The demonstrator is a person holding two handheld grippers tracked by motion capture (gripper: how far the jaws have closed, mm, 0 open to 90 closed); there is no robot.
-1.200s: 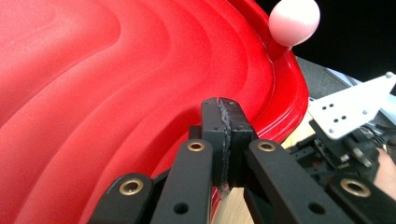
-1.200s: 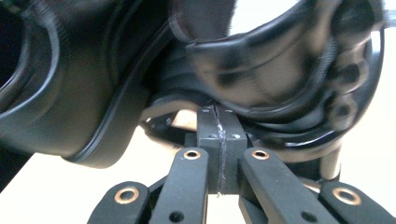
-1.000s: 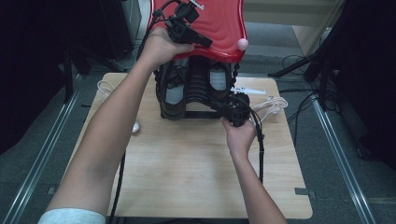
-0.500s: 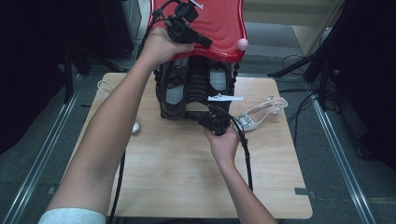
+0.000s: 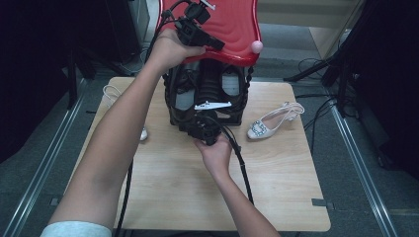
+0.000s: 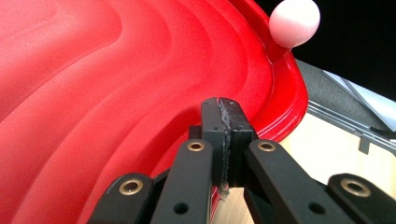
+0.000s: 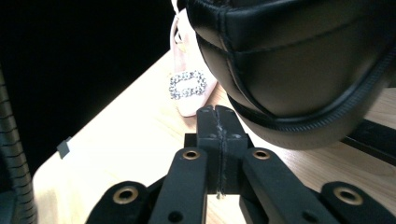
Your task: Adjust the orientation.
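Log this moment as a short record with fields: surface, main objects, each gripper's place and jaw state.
surface: wooden table
rack: black shoe rack at the table's far middle, dark shoes inside
lid: red lid raised over the rack, pink knob at its corner
loose shoes: pale buckled shoe beside the rack; another pale shoe on the other side
left gripper: jaws shut, at the lid
right gripper: jaws shut, low at the rack's front, under a black shoe

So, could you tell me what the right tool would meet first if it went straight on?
Probably the white buckled shoe ahead of the right tool; the black rounded shoe toe hangs just beside that line.
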